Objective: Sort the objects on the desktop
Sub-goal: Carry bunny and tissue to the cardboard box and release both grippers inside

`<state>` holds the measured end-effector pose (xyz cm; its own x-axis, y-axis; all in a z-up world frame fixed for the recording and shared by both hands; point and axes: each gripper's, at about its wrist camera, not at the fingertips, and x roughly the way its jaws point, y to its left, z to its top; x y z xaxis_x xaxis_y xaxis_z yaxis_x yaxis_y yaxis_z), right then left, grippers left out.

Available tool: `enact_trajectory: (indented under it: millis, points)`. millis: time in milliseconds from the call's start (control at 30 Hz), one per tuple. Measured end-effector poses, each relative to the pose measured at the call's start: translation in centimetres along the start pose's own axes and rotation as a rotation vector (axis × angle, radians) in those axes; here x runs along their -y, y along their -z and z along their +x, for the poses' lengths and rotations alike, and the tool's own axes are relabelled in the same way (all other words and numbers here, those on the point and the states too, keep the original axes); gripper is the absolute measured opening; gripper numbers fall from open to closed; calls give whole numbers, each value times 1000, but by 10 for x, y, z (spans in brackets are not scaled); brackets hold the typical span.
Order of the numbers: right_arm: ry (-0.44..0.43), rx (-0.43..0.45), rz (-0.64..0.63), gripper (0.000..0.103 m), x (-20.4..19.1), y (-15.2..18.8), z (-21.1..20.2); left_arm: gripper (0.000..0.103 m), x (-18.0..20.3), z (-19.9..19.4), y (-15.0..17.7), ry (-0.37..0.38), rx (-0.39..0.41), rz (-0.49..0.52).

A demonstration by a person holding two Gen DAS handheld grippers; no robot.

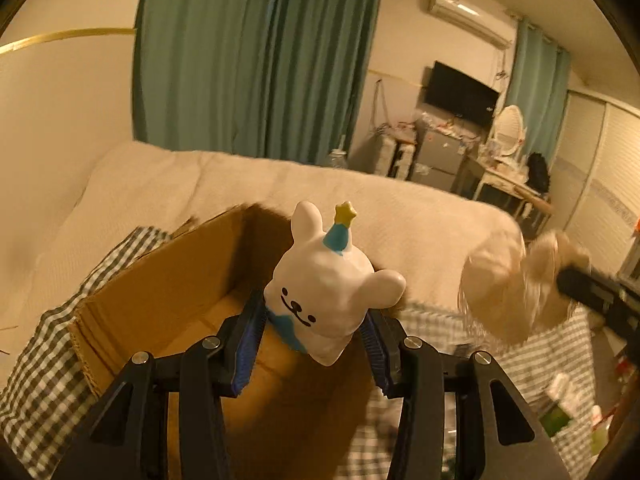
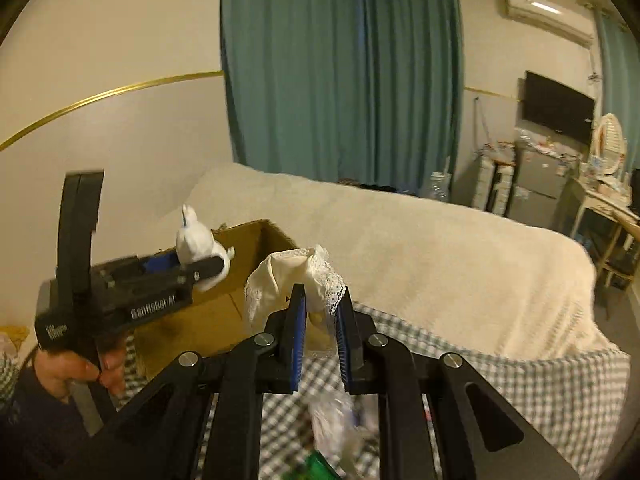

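My left gripper point(image 1: 314, 316) is shut on a white bunny figurine point(image 1: 324, 284) with a blue party hat and a yellow star, held over the open cardboard box point(image 1: 160, 292). From the right wrist view the same figurine point(image 2: 196, 242) shows in the left gripper point(image 2: 200, 268), above the box point(image 2: 256, 240). My right gripper point(image 2: 322, 312) is shut on a cream pouch with a lace edge point(image 2: 292, 276), just right of the box. In the left wrist view that pouch point(image 1: 504, 280) is blurred at the right, in the right gripper point(image 1: 568, 284).
The box stands on a green-checked cloth point(image 2: 500, 364) in front of a cream-covered bed point(image 2: 420, 252). Loose packets point(image 2: 336, 412) and a green item point(image 2: 320, 466) lie on the cloth below the right gripper. A hand point(image 2: 76, 368) holds the left gripper's handle. Teal curtains point(image 2: 340, 72) hang behind.
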<state>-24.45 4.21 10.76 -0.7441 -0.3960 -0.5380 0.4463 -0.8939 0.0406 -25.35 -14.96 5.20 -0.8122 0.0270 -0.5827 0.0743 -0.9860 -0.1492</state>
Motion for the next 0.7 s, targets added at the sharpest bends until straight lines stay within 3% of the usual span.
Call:
enact_trajectory:
  millis: [333,633,700]
  points:
    - [-79,-114,-2,13,-32,-1,109,48,-35,41,28,37,-118,-54]
    - [-75,-167,15,13,-35,13,140,49,-26,29,32,-16,-95,-15]
    - [-73,-165,28,16,-33,14,139,56,-23,27,30,-41,-84,-3]
